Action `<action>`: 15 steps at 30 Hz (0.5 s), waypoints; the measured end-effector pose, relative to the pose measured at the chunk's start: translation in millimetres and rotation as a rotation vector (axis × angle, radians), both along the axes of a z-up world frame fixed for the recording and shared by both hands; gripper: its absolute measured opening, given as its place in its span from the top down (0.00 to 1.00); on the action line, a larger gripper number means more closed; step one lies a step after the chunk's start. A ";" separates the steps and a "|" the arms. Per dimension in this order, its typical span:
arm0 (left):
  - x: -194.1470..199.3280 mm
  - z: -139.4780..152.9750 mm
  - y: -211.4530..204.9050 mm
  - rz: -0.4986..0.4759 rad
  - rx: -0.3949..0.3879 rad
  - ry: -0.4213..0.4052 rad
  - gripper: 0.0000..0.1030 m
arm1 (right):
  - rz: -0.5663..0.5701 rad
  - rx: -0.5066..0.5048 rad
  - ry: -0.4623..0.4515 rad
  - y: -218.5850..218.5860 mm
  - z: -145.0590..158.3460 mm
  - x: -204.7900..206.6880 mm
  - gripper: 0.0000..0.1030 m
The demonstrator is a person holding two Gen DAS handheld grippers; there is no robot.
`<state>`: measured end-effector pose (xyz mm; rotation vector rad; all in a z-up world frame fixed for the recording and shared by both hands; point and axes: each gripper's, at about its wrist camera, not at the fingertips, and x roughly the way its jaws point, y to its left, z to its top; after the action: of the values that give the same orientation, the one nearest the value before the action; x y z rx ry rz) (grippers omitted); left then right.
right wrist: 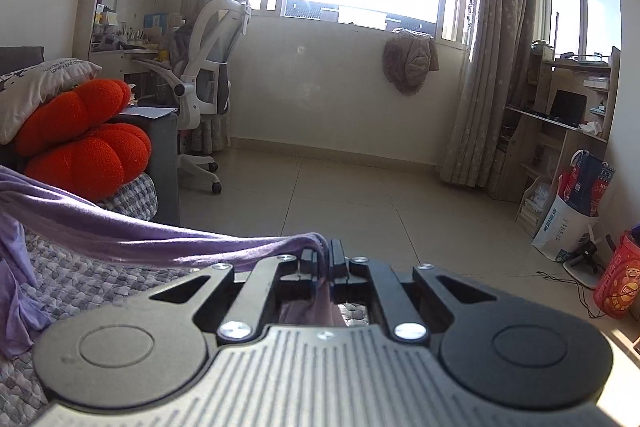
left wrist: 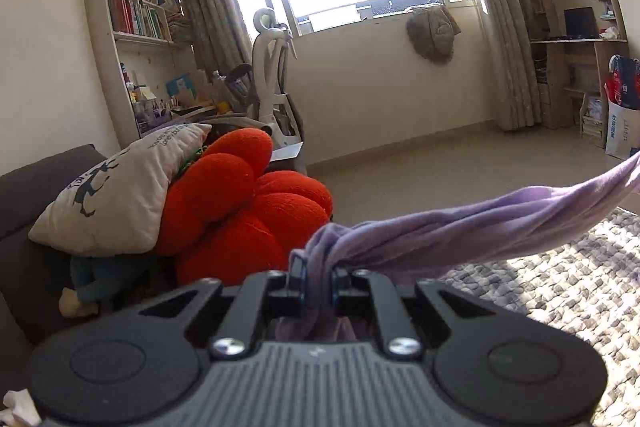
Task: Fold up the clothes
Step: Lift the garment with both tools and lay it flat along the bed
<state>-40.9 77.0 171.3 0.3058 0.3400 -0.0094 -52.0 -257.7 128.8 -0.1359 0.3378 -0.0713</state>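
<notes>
We have the left tongs (left wrist: 318,281) and right tongs (right wrist: 326,261) both clamped on the lilac garment (left wrist: 460,231), stretched between them.

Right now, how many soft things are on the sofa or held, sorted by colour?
Purple: 1, the garment stretched between the left gripper and the right gripper
Orange: 2, the pumpkin cushions
White: 1, the printed pillow
Total: 4
</notes>
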 end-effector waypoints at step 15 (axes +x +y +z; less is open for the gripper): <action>9.8 -27.1 49.6 -0.083 -0.111 0.199 0.56 | -0.118 -0.085 0.285 -8.4 -45.5 42.8 0.95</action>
<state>-31.1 126.7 144.2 0.2090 0.5225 -0.1405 -9.2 -266.1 83.3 -0.2106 0.6275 -0.1845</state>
